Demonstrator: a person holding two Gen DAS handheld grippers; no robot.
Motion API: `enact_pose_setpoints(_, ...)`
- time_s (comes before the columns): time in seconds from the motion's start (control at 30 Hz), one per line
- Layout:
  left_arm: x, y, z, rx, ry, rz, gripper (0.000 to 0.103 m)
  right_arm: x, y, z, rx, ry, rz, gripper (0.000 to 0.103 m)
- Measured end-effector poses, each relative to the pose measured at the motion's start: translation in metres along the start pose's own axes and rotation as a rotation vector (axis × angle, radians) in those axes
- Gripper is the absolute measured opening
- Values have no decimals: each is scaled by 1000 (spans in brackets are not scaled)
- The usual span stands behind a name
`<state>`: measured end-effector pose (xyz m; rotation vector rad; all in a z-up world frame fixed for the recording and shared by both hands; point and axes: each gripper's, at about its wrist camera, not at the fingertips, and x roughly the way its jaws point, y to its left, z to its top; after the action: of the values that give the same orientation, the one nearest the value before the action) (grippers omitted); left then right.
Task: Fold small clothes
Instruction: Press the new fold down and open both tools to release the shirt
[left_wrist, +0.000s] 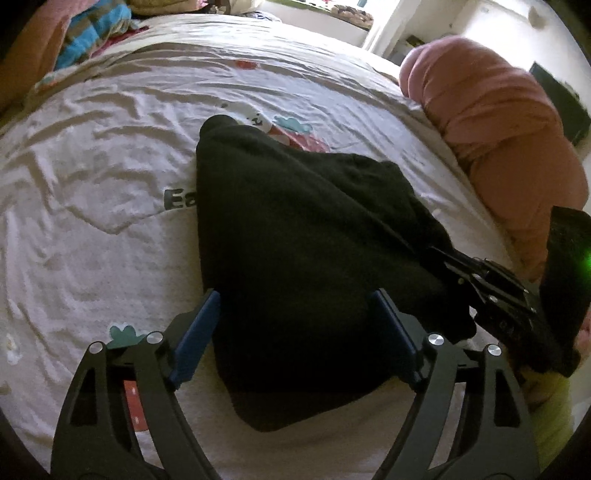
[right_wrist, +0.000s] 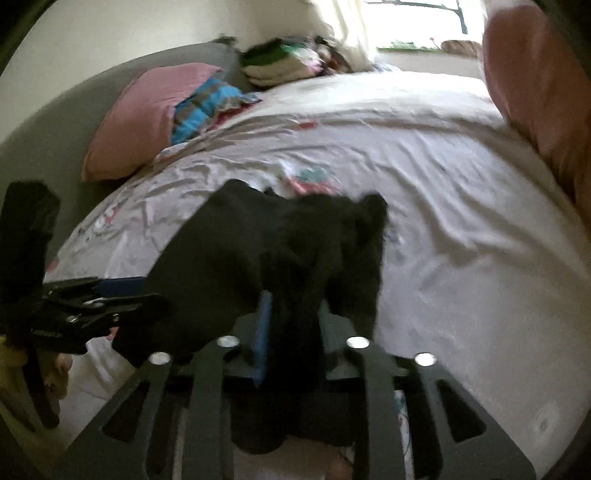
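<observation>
**One dark garment, fold barely begun**

One black garment (left_wrist: 295, 236) lies on the bed (left_wrist: 92, 221), spread over a white printed sheet, and it is the only piece being worked. Its far end rests flat on the sheet; the near right edge is lifted and pulled into a ridge running toward the right tongs (right_wrist: 291, 328).

The right tongs are clenched on that edge: in the right wrist view a bunch of black cloth sits between the blue pads and drapes down over the frame. The left tongs (left_wrist: 299, 332) are spread wide, pads on either side of the garment's near end, gripping nothing; whether they touch the cloth I cannot tell.

As for progress, I judge this an early stage. The garment shows no clean crease or squared outline, only a rumpled wedge shape. What seems left: bring the held edge across, flatten it, and make further folds.

A stack of folded clothes (right_wrist: 284, 62) sits at the far head of the bed beside a pink pillow (right_wrist: 144, 118), which may be finished pieces, though that is a guess.
</observation>
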<state>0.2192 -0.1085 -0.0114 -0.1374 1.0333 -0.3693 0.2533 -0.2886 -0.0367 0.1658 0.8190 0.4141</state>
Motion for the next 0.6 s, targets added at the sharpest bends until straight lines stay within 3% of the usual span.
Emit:
enact_pose_setpoints(0.23,2,-4,-5,30,-6,36,79,-13,-24,20,200,-26,65,52)
enact_pose_setpoints(0.33,1,-6,-7,38,-15,45,80,-1,-29,36,258,23,66,62)
enact_pose_setpoints(0.47,-1,-6,-8,39,-21,47,80,20,-31,47,261,77,36,62)
enact_pose_setpoints(0.53,-2,-7,-8,42,-24,47,80,30,-27,52,236,91,9,55)
enact_pose_setpoints(0.6,-2,-7,-8,48,-26,49,80,36,-22,54,202,99,-25,28)
